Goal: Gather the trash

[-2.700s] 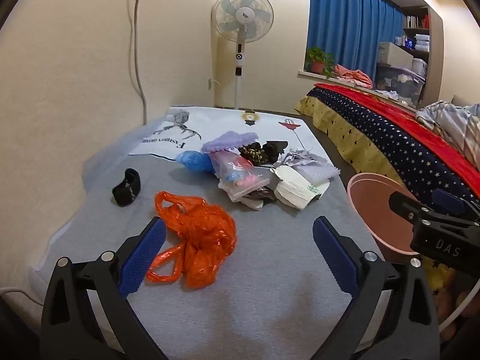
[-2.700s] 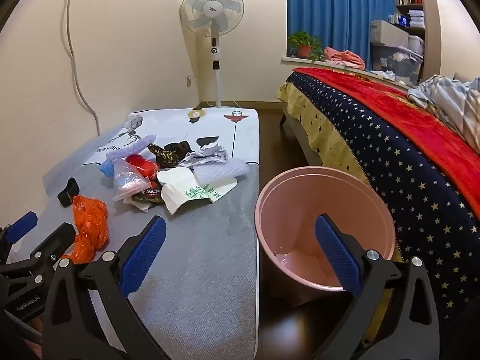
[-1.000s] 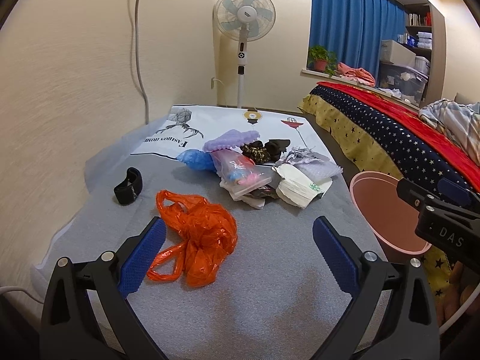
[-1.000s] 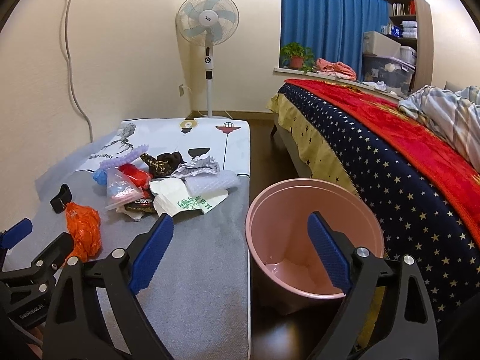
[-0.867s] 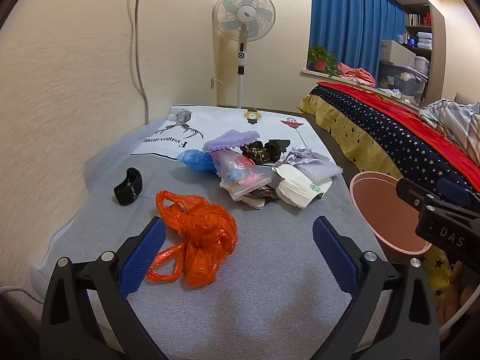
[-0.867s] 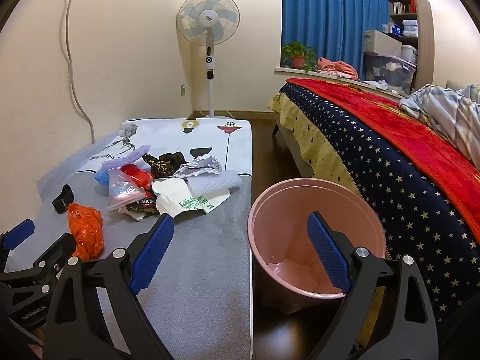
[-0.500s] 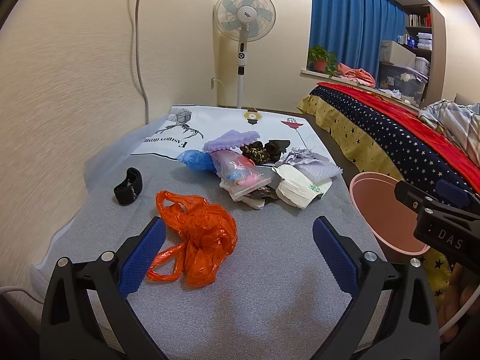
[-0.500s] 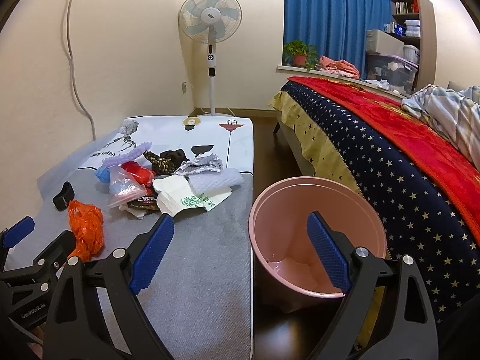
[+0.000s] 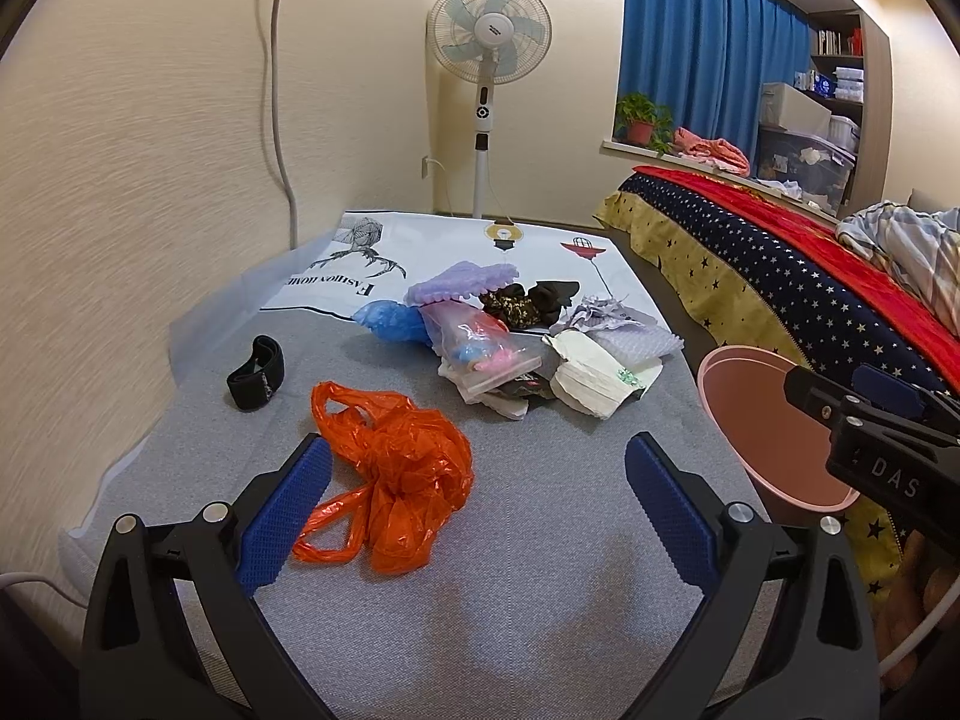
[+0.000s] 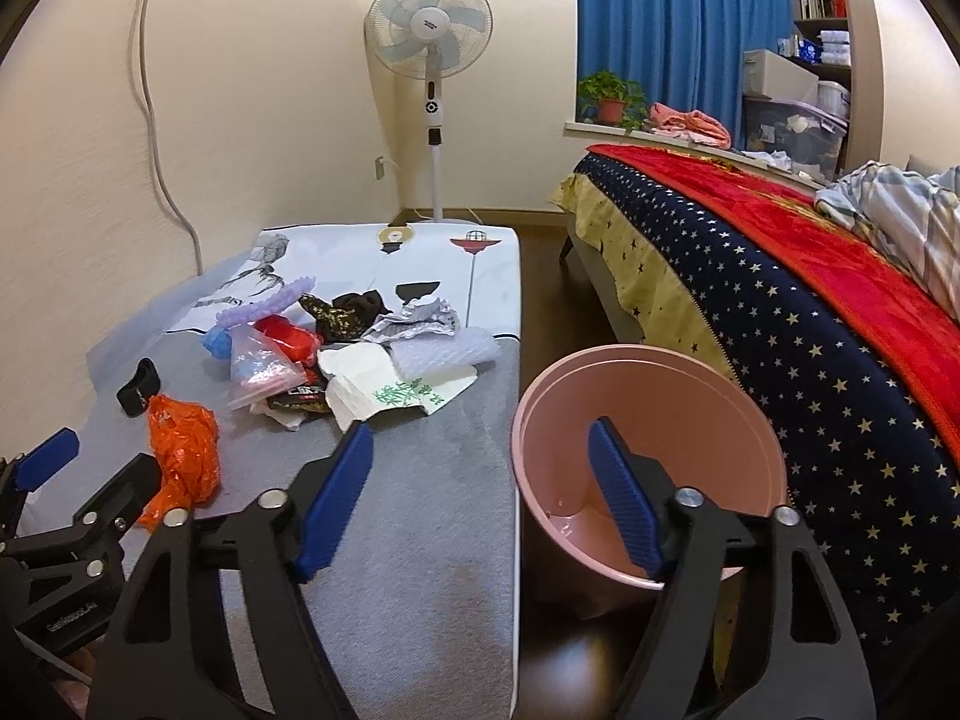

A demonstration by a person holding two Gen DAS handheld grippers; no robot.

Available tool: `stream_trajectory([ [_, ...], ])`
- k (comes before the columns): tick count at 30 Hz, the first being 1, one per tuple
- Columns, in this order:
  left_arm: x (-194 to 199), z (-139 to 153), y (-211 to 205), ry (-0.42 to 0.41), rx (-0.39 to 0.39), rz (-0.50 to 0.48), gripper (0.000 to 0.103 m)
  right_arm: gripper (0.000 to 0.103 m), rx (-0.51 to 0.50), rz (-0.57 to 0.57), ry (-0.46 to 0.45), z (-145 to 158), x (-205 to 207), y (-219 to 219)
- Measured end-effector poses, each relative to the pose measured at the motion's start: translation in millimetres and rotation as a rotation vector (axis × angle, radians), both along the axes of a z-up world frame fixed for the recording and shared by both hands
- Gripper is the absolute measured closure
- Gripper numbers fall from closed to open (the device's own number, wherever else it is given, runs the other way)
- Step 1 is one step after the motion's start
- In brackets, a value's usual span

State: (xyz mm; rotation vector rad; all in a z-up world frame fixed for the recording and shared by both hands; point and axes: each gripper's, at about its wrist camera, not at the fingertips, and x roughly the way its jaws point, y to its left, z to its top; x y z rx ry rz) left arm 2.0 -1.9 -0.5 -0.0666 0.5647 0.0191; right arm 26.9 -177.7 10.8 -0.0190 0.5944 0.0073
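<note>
Starting with the orange bag (image 9: 393,483) seems the wise choice, because it lies nearest, at 11 o'clock from the left gripper (image 9: 477,516), whose jaws stand spread wide and hold nothing. I judge the gripper should come down over the crumpled middle, not the thin handles, and pinch deep so the soft plastic does not slip out. The right gripper (image 10: 480,501) is closing its jaws, with nothing between them; it hovers by the pink bin (image 10: 651,360), which stands on the floor just beside the mat (image 9: 540,570).

The trash pile (image 9: 510,348) lies at 12 o'clock, further up the mat. Only the right view shows the bin's bottom and a red wrapper (image 10: 291,333) in the pile. Only the left view shows the bag's handles clearly.
</note>
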Motion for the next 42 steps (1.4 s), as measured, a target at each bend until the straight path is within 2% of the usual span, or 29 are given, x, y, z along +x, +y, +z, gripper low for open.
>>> stream_trajectory([
  [2, 0, 1, 0, -0.001, -0.001, 0.004, 0.010, 0.050, 0.020, 0.019, 0.008, -1, 1, 0],
  [5, 2, 2, 0, -0.004, -0.008, 0.017, 0.013, 0.063, 0.074, 0.059, 0.029, -4, 5, -2],
  [7, 7, 2, 1, -0.003, -0.012, 0.025, 0.016, 0.066, 0.116, 0.079, 0.037, -6, 9, -2],
  [12, 20, -4, 4, 0.015, -0.014, 0.040, 0.031, 0.066, 0.215, 0.113, 0.065, -13, 26, -3],
  [15, 28, -9, 9, 0.027, -0.019, 0.058, 0.036, 0.066, 0.254, 0.128, 0.085, -20, 38, 0],
  [30, 59, -43, 31, 0.138, -0.044, 0.123, 0.036, 0.065, 0.380, 0.153, 0.240, -68, 103, 16],
  [38, 66, -51, 31, 0.170, -0.055, 0.106, 0.037, 0.065, 0.416, 0.165, 0.294, -85, 124, 29],
  [40, 68, -52, 31, 0.178, -0.059, 0.104, 0.039, 0.066, 0.423, 0.170, 0.304, -88, 127, 32],
  [42, 69, -54, 31, 0.185, -0.063, 0.100, 0.044, 0.073, 0.426, 0.174, 0.307, -88, 129, 34],
])
